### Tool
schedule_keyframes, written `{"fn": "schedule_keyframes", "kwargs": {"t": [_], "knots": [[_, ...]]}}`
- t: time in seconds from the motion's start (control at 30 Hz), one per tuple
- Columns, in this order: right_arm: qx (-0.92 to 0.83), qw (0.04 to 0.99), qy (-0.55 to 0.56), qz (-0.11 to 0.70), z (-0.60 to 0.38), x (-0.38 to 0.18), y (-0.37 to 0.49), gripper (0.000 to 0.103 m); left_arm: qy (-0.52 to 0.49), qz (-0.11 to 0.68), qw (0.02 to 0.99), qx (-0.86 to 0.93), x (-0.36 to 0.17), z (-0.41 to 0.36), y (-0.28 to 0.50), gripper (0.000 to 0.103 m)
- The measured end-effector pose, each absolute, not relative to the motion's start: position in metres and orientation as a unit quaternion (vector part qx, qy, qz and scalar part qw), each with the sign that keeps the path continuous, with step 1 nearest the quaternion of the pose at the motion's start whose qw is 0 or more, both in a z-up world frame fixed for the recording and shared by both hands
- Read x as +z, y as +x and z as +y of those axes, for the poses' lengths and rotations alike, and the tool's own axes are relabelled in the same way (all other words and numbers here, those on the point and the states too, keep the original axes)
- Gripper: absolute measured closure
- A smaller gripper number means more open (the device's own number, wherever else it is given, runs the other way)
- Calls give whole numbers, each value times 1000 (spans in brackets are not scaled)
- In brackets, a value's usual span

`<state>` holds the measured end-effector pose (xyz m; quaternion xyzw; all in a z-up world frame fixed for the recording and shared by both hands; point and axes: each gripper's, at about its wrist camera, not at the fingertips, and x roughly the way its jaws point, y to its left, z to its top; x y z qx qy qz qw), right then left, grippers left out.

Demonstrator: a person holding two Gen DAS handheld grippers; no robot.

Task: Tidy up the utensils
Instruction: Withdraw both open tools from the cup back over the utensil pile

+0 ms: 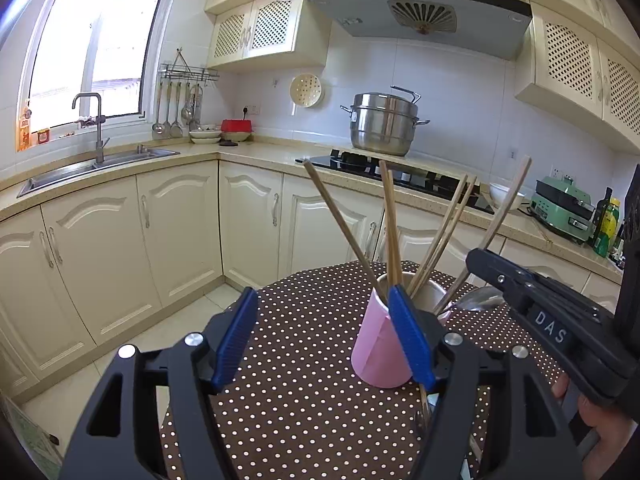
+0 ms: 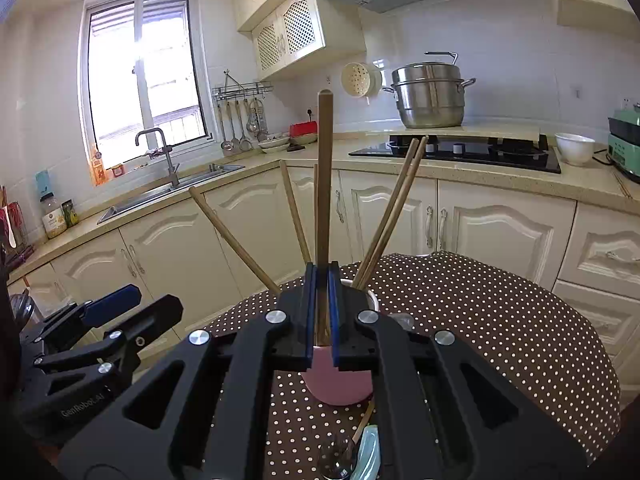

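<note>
One wooden utensil handle (image 2: 325, 176) stands near-vertical, top end up, clamped in right gripper (image 2: 322, 320) over pink cup (image 2: 338, 380); left gripper (image 1: 324, 336) spread apart beside cup.

Pink cup (image 2: 338, 384) rim hidden behind right tongs (image 2: 322, 312); spoon (image 2: 336, 462) cut by frame edge.

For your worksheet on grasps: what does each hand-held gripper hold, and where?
Right hand-held gripper: a wooden chopstick, gripped on its lower shaft. Left hand-held gripper: nothing, open.
</note>
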<state>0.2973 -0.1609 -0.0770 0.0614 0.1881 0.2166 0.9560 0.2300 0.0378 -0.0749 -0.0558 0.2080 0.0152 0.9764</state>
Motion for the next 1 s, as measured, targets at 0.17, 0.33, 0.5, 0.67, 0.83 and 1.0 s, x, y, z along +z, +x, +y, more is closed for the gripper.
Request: {"fn": "schedule_keyframes", "kwargs": {"t": [0.17,0.33,0.5,0.67,0.83,1.0], "knots": [[217,956,57,189,-161,-75,291,96,-61,207,976,17,-75,41,221,35],[213,960,56,171,-166,-69,277,55,-58,192,979,27,-73,42,210,34],[207,966,50,149,-172,-63,261,43,-54,191,980,23,-73,39,200,33],[195,970,34,144,-179,-60,246,40,-49,201,978,11,-75,32,192,29],[185,970,31,152,-192,-62,236,39,-57,230,972,-8,-83,28,190,29],[181,966,25,183,-207,-75,231,35,-52,301,951,-42,-105,15,196,29]]}}
